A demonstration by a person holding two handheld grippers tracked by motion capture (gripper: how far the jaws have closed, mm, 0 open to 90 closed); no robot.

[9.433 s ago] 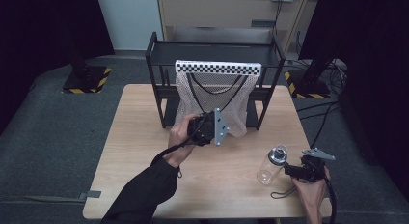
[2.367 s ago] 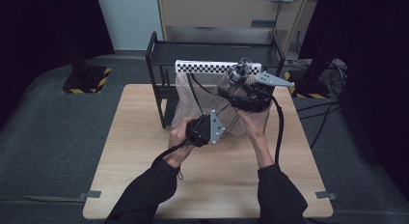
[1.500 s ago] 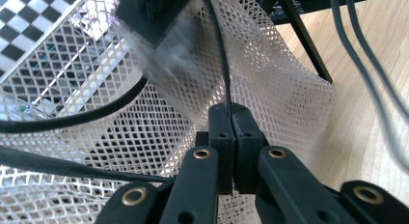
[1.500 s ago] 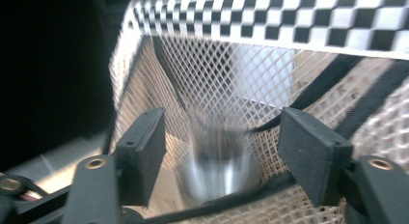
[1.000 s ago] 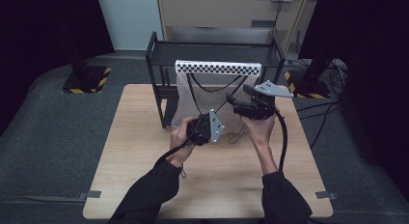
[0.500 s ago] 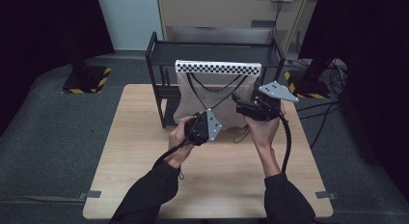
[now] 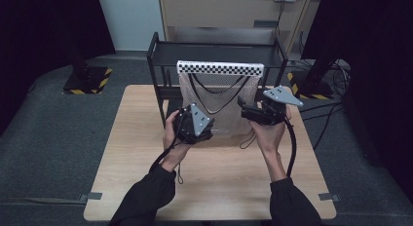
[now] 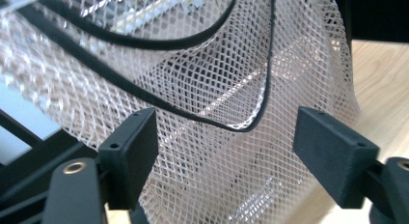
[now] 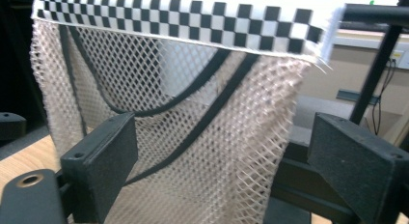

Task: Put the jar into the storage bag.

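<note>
Both grippers stood open at the mesh bag point(image 7: 220, 97); left gripper point(image 8: 231, 151) had just been opening, jaws wide apart with netting and a black strap point(image 8: 202, 120) sitting between the pads but not pinched; right gripper point(image 9: 219, 161) had also just been opening, jaws apart, nothing clamped, mesh just ahead of them; bag hung from the black rack point(image 7: 160, 55) at the table's point(image 7: 136, 153) far edge, checkered band point(image 7: 220, 68) along its top, body slumped down to the tabletop; something shiny showed through the net near the top in the left gripper view, too blurred to name; risks as I judged them: open pads this close to loose net could snag a cell on pull-back and drag the bag off the rack; the strap loop lay right in the left jaw gap, so any re-close would likely catch strap plus mesh rather than one layer; with neither hand holding, the bag mouth could sag shut and whatever was inside could shift; right cable point(image 7: 292, 148) trailed near the bag's cord point(image 7: 247, 138), so tangling was possible.
</note>
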